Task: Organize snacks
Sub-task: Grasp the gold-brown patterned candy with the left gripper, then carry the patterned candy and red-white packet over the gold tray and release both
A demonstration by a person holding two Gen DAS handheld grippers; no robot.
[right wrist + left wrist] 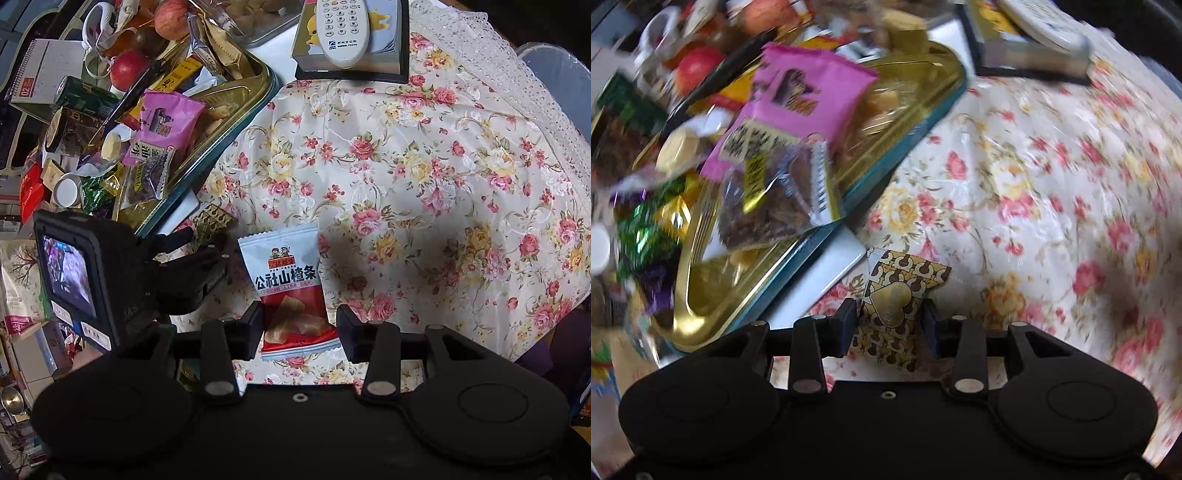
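Two snacks lie on the floral tabletop, beside the gold tray. The left gripper stands spread around the gold patterned packet, pads not pressing. The right gripper straddles the white-and-red packet; whether its pads pinch it cannot be told. Each should probably close squarely across its wrapper's middle before lifting toward the tray.
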